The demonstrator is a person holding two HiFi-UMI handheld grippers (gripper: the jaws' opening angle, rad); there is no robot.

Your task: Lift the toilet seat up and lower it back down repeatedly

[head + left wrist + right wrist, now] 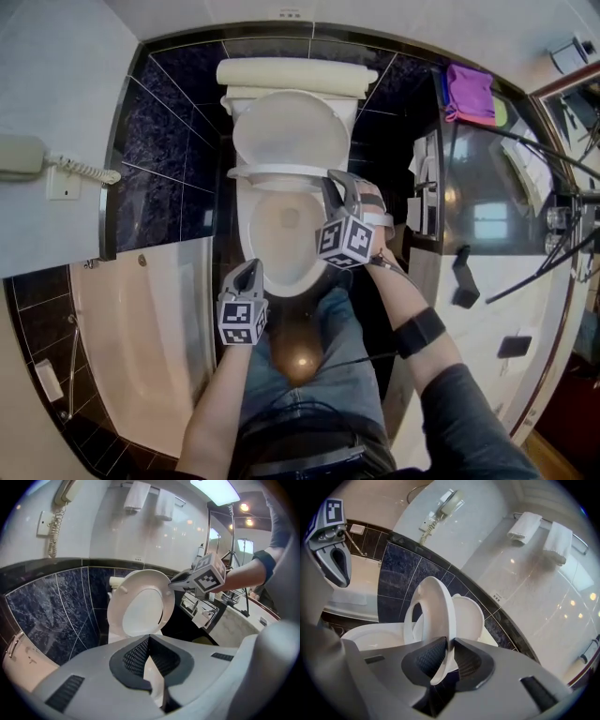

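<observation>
The white toilet seat (281, 173) stands raised, close to upright, in front of the open lid (289, 131) and above the bowl (281, 234). My right gripper (336, 187) is shut on the seat's right rim. In the right gripper view the seat's rim (440, 620) runs between that gripper's (447, 651) pads, which press on it. My left gripper (251, 270) hangs over the bowl's front left edge, shut and holding nothing. In the left gripper view the left gripper's (149, 641) pads meet at the tips, and beyond them stand the seat (116, 606) and the right gripper (176, 584).
A bathtub (141, 319) lies left of the toilet, with a wall phone (23, 155) above it. The tank (291, 73) sits against the dark tiled wall. A vanity counter (497, 234) and a purple cloth (469, 94) are on the right. The person's legs (300, 375) are just before the bowl.
</observation>
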